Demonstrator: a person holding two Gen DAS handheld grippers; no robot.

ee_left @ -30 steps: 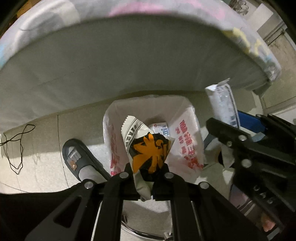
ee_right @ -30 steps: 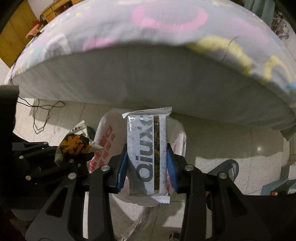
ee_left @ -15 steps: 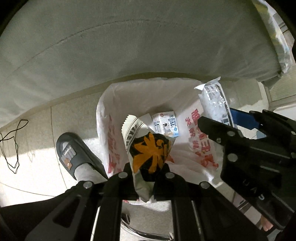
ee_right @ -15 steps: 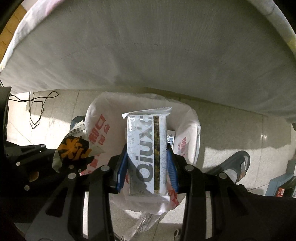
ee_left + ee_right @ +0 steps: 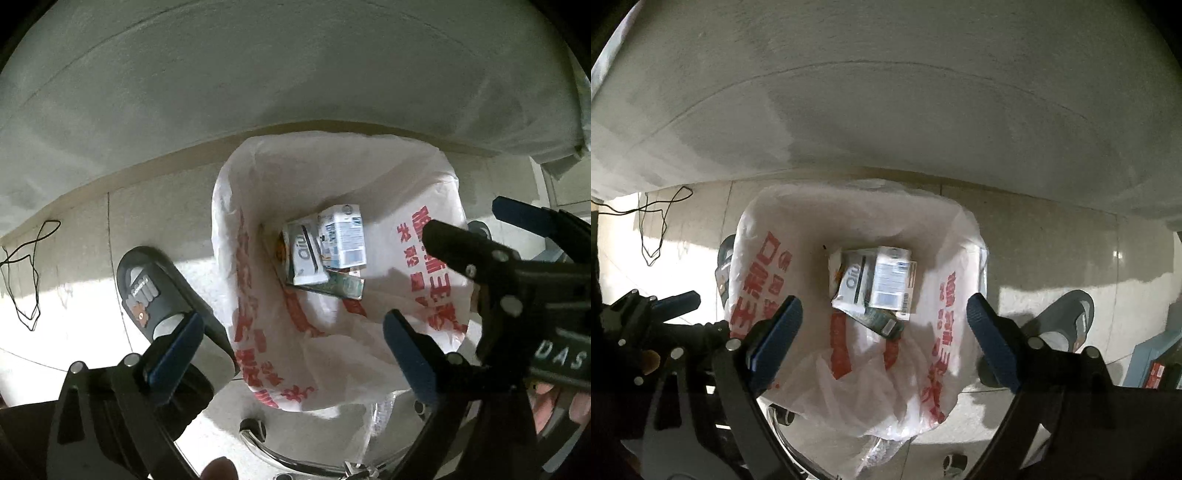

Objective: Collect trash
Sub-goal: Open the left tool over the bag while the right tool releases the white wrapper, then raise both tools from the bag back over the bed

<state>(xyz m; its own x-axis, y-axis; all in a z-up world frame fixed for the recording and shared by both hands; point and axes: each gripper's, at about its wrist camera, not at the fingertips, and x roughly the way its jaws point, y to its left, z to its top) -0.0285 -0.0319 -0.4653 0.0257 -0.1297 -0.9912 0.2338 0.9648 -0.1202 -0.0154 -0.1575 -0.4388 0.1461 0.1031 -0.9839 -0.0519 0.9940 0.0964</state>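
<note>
A bin lined with a white plastic bag with red print (image 5: pixel 258 295) (image 5: pixel 764 280) stands on the floor below both grippers. Inside lie the grey snack-bar wrapper (image 5: pixel 304 258) (image 5: pixel 855 282), a small white and blue carton (image 5: pixel 343 240) (image 5: pixel 892 282) and a darker green pack (image 5: pixel 343 286) (image 5: pixel 882 323). My left gripper (image 5: pixel 291 343) is open and empty above the bag. My right gripper (image 5: pixel 884 332) is open and empty above the bag; it also shows at the right of the left wrist view (image 5: pixel 480 236).
The grey side of a mattress (image 5: pixel 258 74) (image 5: pixel 886 92) fills the top of both views. A dark slipper (image 5: pixel 147 291) stands left of the bin, another slipper (image 5: pixel 1067 321) to its right. A black cable (image 5: pixel 26 280) lies on the tiled floor.
Both grippers opened. The orange-and-black wrapper left my left gripper and the grey snack-bar wrapper left my right gripper; the grey one now lies in the bag.
</note>
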